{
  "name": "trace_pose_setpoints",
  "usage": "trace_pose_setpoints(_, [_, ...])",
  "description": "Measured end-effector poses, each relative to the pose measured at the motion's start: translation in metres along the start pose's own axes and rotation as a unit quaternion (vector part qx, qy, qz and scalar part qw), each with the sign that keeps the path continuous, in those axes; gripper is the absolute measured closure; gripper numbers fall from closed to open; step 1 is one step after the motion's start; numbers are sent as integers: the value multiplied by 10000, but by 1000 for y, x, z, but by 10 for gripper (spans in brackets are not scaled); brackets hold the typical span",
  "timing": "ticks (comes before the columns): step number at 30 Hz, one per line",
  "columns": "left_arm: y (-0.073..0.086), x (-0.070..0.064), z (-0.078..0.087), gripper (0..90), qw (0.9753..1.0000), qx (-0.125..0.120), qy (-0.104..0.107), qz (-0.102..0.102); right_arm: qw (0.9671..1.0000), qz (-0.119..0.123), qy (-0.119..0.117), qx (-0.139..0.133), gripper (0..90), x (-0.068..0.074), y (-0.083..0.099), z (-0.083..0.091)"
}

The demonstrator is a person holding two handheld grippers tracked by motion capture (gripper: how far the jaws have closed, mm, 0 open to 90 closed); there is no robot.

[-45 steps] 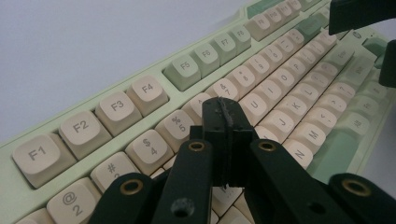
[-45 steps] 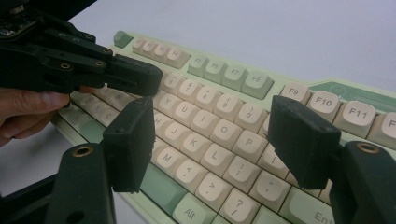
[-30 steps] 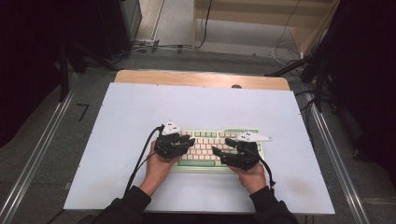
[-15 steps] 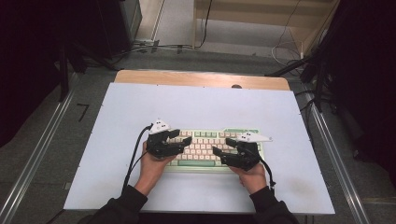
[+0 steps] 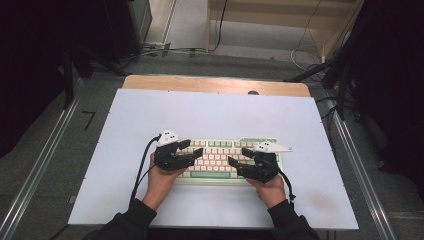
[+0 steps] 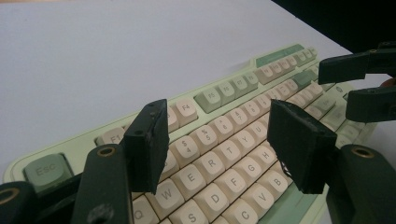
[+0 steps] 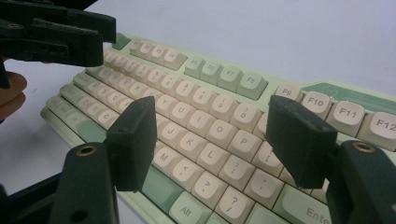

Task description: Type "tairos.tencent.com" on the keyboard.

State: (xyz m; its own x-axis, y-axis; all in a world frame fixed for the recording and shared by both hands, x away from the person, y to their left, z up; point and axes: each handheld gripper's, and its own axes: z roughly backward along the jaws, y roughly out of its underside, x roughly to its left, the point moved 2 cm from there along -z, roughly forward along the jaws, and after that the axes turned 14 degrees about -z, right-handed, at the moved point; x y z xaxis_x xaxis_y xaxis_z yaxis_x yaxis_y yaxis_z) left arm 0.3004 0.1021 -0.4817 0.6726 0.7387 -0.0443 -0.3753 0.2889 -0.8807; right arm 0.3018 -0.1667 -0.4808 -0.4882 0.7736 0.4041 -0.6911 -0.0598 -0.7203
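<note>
Shifted a little outward and toward the far edge since the frame one second ago: left claw (image 5: 196, 149), then nearer the middle of the keys, now over the left end of the keyboard (image 5: 227, 156). Almost no change for the right claw (image 5: 233, 161), poised as before over the right half.

Both claws released, jaws spread wide and grasping nothing. From the left gripper view, letter keys E, R, T, F and G (image 6: 219, 163) directly under and between the jaws of the left claw (image 6: 219, 140), Esc key (image 6: 45, 169) off to its left side. From the right gripper view, keys K, L, O and P (image 7: 208, 140) under the right claw (image 7: 212, 142), function row (image 7: 224, 77) just ahead of it.

Keyboard flat on the white counter (image 5: 150, 110), between the two claws, long side across them. Probably held so on purpose: one claw per half, tips aimed inward at each other, low over the keys and apparently not pressing, as for typing or for taking the board by both ends. Open jaws suited to either; cannot tell which.
</note>
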Motion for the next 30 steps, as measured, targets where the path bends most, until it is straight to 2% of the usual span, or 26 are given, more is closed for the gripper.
trace_pose_setpoints(3, [0,1,2,395,10000,-47,-34,32,10000,1,0,-9,343,0,0,0])
trace_pose_setpoints(6, [2,2,3,395,10000,-45,-60,28,10000,8,15,-27,412,0,1,0])
trace_pose_setpoints(9, [4,2,4,394,10000,-30,-71,39,10000,37,22,-70,528,1,2,1])
trace_pose_setpoints(14, [7,4,6,395,9999,-23,-41,96,9999,70,11,-144,798,0,2,4])
trace_pose_setpoints(16, [7,3,6,394,9999,-19,-35,100,9998,109,26,-168,864,0,2,5])
trace_pose_setpoints(19, [8,4,8,393,9999,-39,-33,122,9997,165,37,-191,874,1,3,7])
trace_pose_setpoints(24, [10,6,12,393,9998,-54,-83,160,9994,303,130,-80,874,3,6,8])
trace_pose_setpoints(30, [15,10,18,393,9996,-68,-156,218,9985,395,304,235,874,2,16,2])
